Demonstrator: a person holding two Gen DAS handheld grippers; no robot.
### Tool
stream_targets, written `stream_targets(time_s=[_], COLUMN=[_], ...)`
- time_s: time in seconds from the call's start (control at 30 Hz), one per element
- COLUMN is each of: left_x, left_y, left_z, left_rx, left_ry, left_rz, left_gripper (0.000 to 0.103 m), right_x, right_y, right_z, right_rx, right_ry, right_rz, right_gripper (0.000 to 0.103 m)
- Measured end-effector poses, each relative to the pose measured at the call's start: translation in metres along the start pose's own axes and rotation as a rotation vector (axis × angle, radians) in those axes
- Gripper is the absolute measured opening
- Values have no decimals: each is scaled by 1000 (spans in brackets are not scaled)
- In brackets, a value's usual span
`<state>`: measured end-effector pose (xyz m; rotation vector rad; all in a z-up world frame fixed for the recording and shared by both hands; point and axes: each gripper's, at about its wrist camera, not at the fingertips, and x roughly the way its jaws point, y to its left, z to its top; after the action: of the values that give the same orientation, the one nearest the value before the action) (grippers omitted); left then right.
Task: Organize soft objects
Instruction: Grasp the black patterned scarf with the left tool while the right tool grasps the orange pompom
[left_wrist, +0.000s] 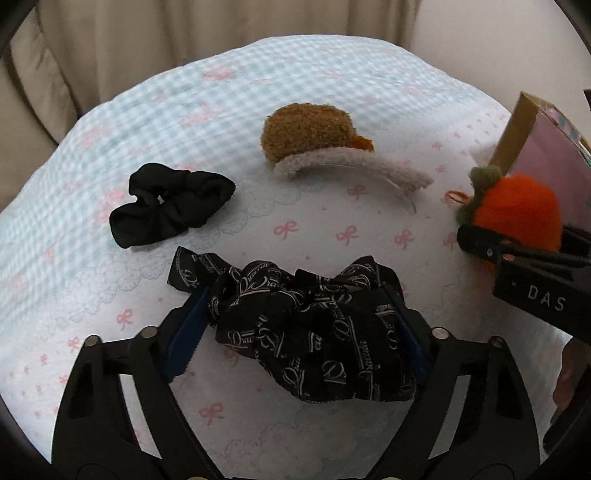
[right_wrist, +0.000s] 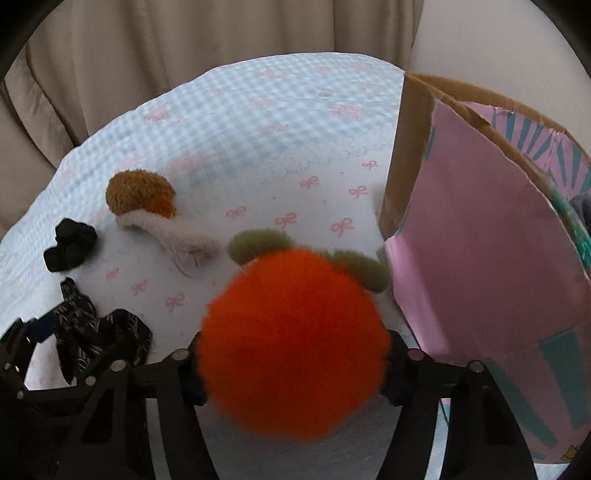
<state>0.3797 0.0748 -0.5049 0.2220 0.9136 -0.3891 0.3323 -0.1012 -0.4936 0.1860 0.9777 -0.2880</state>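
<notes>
Both items are light, limp and compressible. Your left gripper brackets the printed scrunchie, pads touching its bunched middle; hold there. Your right gripper squeezes the orange plush across its widest part.

A bedspread covers the surface, pale blue gingham toward the far side and white with small pink bows nearer the camera; a faint scalloped line runs between the two patterns. Beige curtains hang in folds behind it. At the upper right, a plain off-white wall shows beside the curtains.
</notes>
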Motion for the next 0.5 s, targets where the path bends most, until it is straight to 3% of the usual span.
stream_targets(time_s=[0.17, 0.23, 0.5], left_x=[-8, -14, -68], left_y=[0, -1, 3], left_z=[-3, -4, 9], left_rx=[-4, -2, -37], left_ry=[1, 2, -33], left_rz=[7, 12, 24], left_gripper=[65, 60, 59], right_x=[-2, -5, -53], right_y=[1, 0, 5], right_z=[-1, -1, 6], right_rx=[-33, -30, -37], right_ry=[-2, -3, -64], right_rz=[2, 2, 32], right_gripper=[35, 34, 34])
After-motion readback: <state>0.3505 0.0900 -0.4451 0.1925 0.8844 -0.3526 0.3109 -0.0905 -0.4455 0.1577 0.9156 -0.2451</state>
